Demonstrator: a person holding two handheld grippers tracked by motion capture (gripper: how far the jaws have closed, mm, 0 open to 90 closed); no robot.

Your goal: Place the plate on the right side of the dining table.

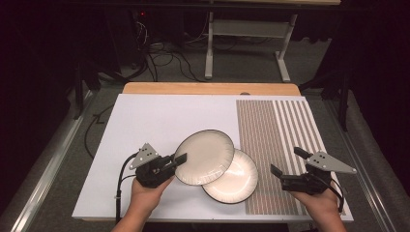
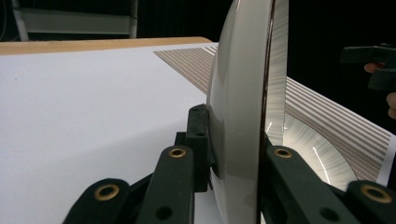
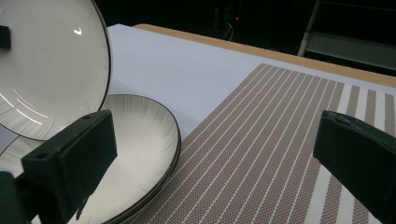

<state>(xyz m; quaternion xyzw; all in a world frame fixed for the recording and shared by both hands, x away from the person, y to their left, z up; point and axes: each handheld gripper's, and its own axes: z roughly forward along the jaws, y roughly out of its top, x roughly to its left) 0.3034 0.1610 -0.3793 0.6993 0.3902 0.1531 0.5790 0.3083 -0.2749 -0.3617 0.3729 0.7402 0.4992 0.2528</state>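
Plates are the work here: two of them, white with dark rims. The upper plate [image 1: 205,157] is lifted and tilted, clenched at its left rim by the left hand-held gripper [image 1: 175,160]; the left gripper view shows the jaws pressing on both faces of the rim. The lower plate [image 1: 236,179] lies flat on the bench [image 1: 145,121], its right edge on the striped mat [image 1: 275,140], partly under the lifted plate.

Risks, near to far:
1. The grip is at one edge only. The plate's weight could pivot it in the jaws or slide it out, dropping it onto the lower plate and chipping both.
2. Lowering the raised plate carelessly could knock the lower plate across the bench.

The right hand-held gripper [image 1: 286,164] is released, jaws wide with nothing between them, apart from the plates over the mat.

Count: two plates, one mat, two hand-held grippers.
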